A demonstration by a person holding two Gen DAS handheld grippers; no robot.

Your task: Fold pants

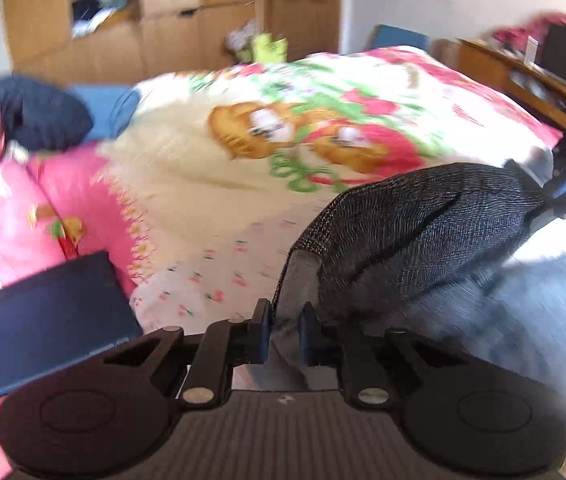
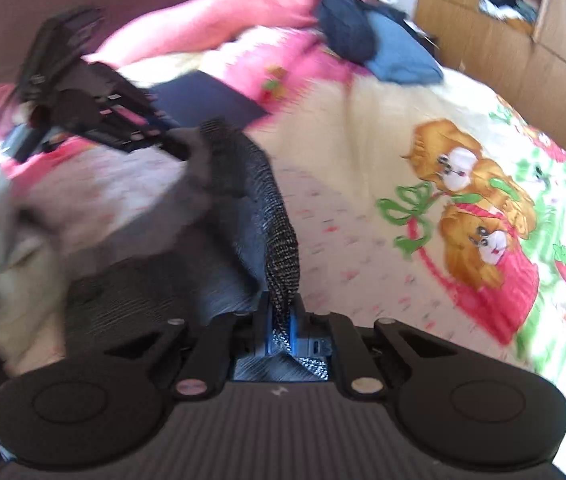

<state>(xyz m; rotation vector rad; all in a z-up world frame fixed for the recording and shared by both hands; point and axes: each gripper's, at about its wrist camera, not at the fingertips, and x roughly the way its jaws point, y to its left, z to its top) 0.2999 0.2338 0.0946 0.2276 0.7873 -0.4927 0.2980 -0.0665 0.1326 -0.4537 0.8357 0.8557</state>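
The dark grey pants [image 1: 423,232] hang bunched between both grippers above the bed. In the left wrist view my left gripper [image 1: 285,316] is shut on a fold of the grey cloth beside the knit waistband [image 1: 303,240]. The right gripper [image 1: 547,200] pinches the far end of the same bundle at the right edge. In the right wrist view my right gripper [image 2: 281,312] is shut on the speckled waistband [image 2: 281,248], which rises from its fingers. From there the pants [image 2: 243,184] run up to the left gripper [image 2: 179,148]. The legs trail down, blurred.
A bed with a cartoon-print blanket [image 1: 203,184] fills the scene. A dark blue flat case [image 1: 51,320] lies at its left by a pink pillow [image 1: 79,208] and a dark garment [image 1: 39,112]. A wooden wardrobe [image 1: 123,20] and a desk [image 1: 515,72] stand behind.
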